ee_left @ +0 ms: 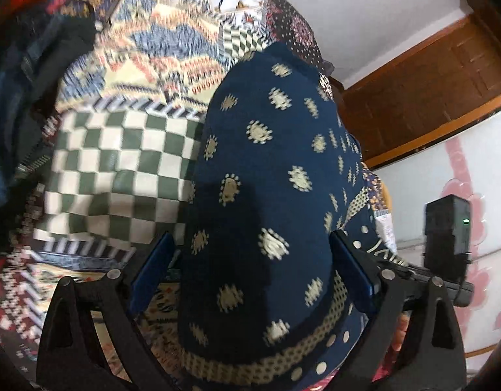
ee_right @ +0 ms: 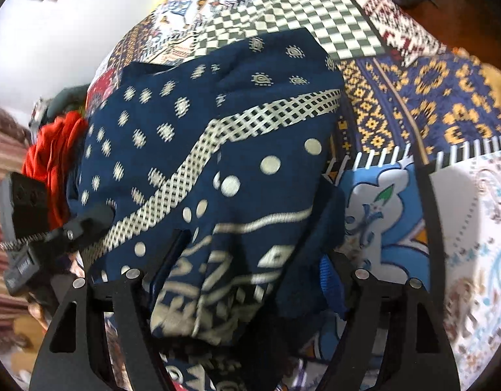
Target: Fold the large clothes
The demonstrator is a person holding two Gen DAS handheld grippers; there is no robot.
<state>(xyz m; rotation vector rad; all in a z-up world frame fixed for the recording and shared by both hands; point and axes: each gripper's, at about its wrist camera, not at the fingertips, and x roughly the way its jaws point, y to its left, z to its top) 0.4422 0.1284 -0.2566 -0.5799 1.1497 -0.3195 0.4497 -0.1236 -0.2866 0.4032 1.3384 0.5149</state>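
Navy blue cloth garment with cream dot-and-sun print and a cream lattice band (ee_left: 260, 195) is draped on the bed, over a patchwork bedspread of checkered, geometric and floral panels (ee_left: 120, 163). Left gripper (ee_left: 250, 260): blue-padded fingers (ee_left: 351, 270) stand on either side of a humped fold of the garment, which runs up between them and away past the tips; a gap shows at the left pad, and whether the right pad touches I can't tell, so grip unclear. Right gripper (ee_right: 250, 260): fingers spread wide, a bunched end of the same garment (ee_right: 217, 169) sits between them and spills back toward the gripper body; can't tell if the pads press on it. Beyond the left finger of the right gripper lies a crumpled red cloth (ee_right: 58, 156). Past the right finger of the left gripper there's a brown wooden door (ee_left: 429, 97).
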